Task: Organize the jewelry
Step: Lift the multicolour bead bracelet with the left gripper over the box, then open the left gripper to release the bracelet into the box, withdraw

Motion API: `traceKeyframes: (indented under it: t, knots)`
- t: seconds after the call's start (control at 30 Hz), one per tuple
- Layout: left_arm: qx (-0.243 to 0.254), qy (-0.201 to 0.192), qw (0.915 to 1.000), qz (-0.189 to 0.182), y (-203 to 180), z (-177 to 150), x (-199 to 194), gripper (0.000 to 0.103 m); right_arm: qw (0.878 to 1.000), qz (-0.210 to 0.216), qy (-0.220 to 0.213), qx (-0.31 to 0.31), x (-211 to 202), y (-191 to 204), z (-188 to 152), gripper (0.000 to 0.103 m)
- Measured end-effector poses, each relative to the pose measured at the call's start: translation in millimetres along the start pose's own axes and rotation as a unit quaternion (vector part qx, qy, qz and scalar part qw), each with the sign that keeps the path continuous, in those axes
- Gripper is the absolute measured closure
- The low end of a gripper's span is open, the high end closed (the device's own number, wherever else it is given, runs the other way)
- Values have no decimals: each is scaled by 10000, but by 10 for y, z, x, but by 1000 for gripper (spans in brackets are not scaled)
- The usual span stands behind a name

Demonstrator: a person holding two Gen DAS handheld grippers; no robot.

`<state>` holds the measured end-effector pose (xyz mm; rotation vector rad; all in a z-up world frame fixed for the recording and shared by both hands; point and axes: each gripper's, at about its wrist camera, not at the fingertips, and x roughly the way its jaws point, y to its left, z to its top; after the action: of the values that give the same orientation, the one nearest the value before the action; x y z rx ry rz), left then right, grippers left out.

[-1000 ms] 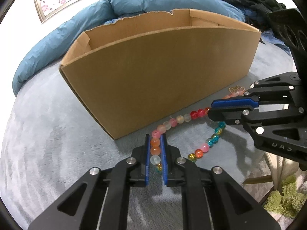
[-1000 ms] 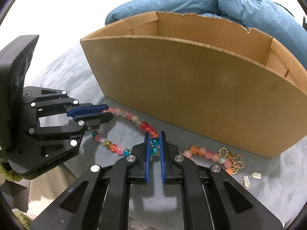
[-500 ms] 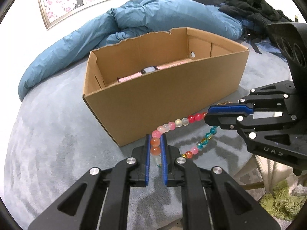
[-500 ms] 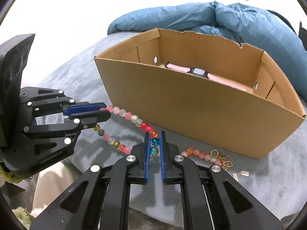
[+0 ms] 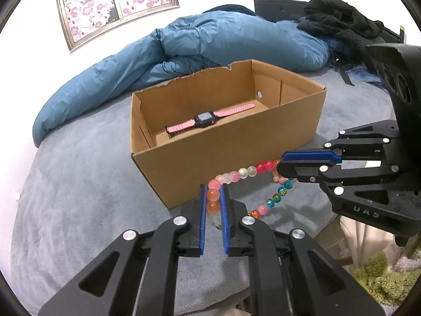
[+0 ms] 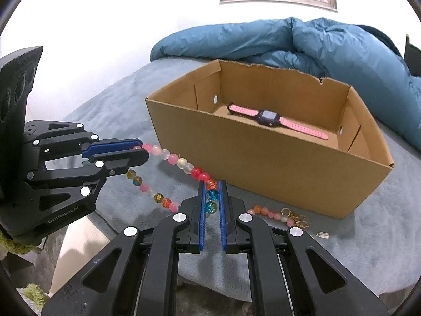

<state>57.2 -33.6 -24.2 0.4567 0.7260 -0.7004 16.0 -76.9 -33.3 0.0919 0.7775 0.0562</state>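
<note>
1. A bead necklace (image 5: 243, 172) of pink, red, orange, teal and frosted beads is held off the grey bedspread (image 5: 79, 197), just before the cardboard box (image 5: 226, 147).
2. It is clamped at separate points by the left gripper (image 5: 212, 197) and the right gripper (image 6: 212, 196).
3. A pink watch (image 6: 268, 117) lies in the open-topped box, whose far rim is torn.

Black hand-held gripper (image 5: 212, 197) frames, blue pads (image 5: 202, 218) (silver screws throughout).
</note>
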Motion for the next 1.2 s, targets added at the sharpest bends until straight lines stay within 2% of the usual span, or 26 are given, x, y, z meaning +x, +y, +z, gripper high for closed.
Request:
traceKeyframes:
  t: [0.27, 0.47, 0.67, 0.77, 0.9, 1.07, 1.2]
  knots:
    - [16, -457, 9989, -75, -17, 261, -378, 94, 9994, -23, -340, -9, -311, 13, 125, 96]
    - [128, -1029, 9945, -115, 7, 720, -645, 94, 9965, -22, -835, 49, -628, -123, 458, 96]
    - [113, -1234, 9922, -154, 138, 1176, -505, 94, 9947, 53, -1019, 153, -622, -408, 933, 96]
    - [-46, -1014, 9946, -218, 254, 1336, -225, 94, 9958, 198, -821, 345, -406, -575, 1119, 96]
    - [-229, -476, 9982, -296, 387, 1426, 301, 94, 9968, 345, -386, 613, -12, -714, 1247, 96]
    - [-270, 273, 9990, -237, 464, 1371, 855, 94, 9966, 419, 165, 691, 419, -729, 1242, 96]
    - [-324, 804, 9961, -149, 550, 1293, 1195, 94, 9947, 420, 609, 716, 732, -705, 1209, 96]
